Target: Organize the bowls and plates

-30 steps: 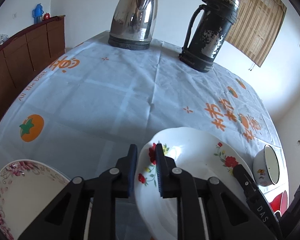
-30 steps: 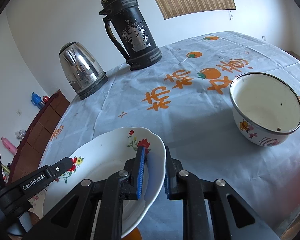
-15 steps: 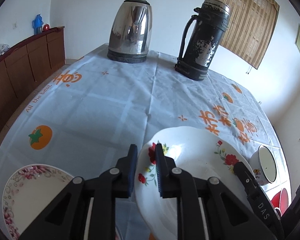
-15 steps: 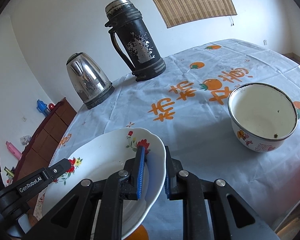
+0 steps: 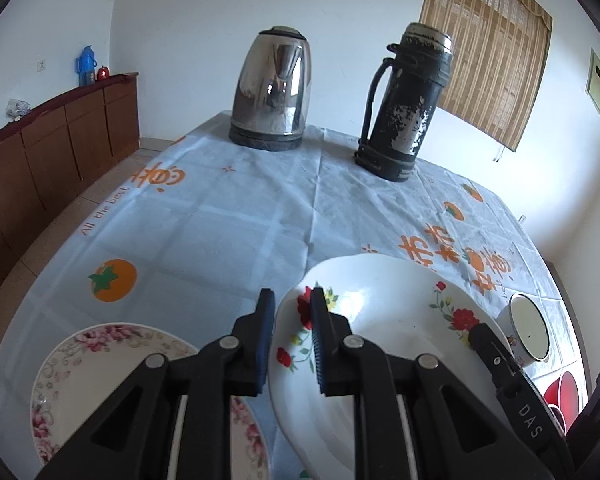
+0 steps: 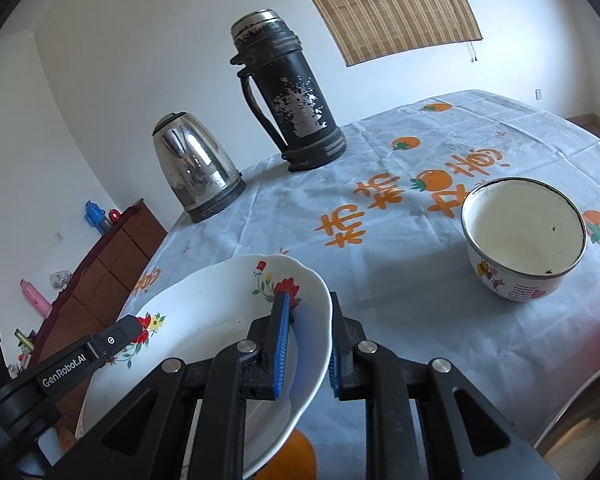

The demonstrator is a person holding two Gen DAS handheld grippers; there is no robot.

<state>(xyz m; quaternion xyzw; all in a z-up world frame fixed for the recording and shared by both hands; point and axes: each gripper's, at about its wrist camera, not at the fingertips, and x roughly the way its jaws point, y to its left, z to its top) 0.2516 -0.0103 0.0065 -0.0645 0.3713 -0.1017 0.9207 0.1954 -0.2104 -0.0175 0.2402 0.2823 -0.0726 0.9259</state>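
A white deep plate with red flowers (image 5: 384, 320) hangs above the table between my two grippers. My left gripper (image 5: 291, 305) is shut on its left rim. My right gripper (image 6: 308, 312) is shut on the opposite rim of the same plate (image 6: 204, 320). In the right wrist view the left gripper's finger (image 6: 112, 340) lies on the far rim. A pink-flowered plate (image 5: 100, 380) lies flat on the cloth below my left gripper. A white enamel bowl (image 6: 524, 236) stands upright and empty on the right side of the table.
A steel kettle (image 5: 274, 92) and a worn black thermos (image 5: 408, 100) stand at the table's far edge. A wooden sideboard (image 5: 48, 148) runs along the left wall. A metal rim (image 6: 580, 436) shows at the near right, next to something red (image 5: 560, 392).
Both grippers have risen with the flowered plate held between them. The table has dropped lower in both views, and more of the pink-flowered plate shows.
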